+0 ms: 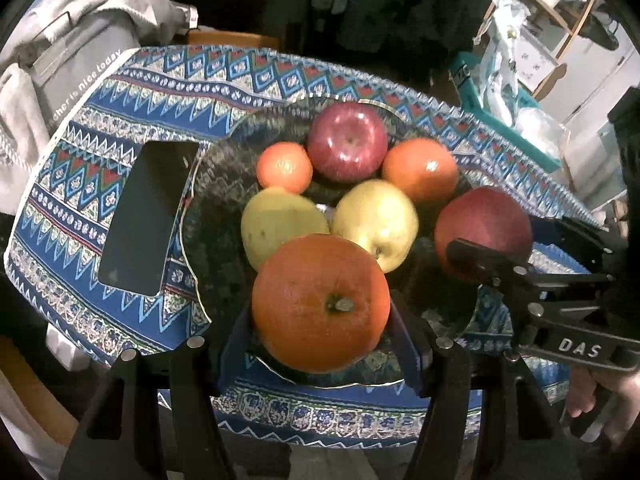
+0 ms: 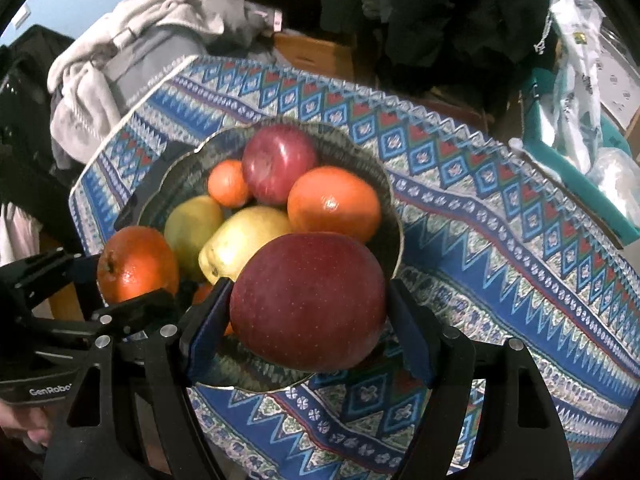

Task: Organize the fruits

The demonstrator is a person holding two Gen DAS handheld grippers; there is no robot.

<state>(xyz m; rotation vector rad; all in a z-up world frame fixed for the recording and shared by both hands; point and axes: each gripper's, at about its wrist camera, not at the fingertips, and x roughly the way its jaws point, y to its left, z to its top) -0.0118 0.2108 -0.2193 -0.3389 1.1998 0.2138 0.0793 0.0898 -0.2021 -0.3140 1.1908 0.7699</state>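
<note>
A large orange is clamped between the left gripper pads and a red apple (pads flush) in the right gripper, both over the fruit-filled glass bowl.

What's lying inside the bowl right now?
The bowl holds a red apple, two oranges, a yellow apple and a yellow-green fruit. Its bottom is mostly covered by them.

We're in a lived-in home here: a patterned tablecloth on the table, rumpled clothes heaped behind. A wooden shelf stands off beside it.
</note>
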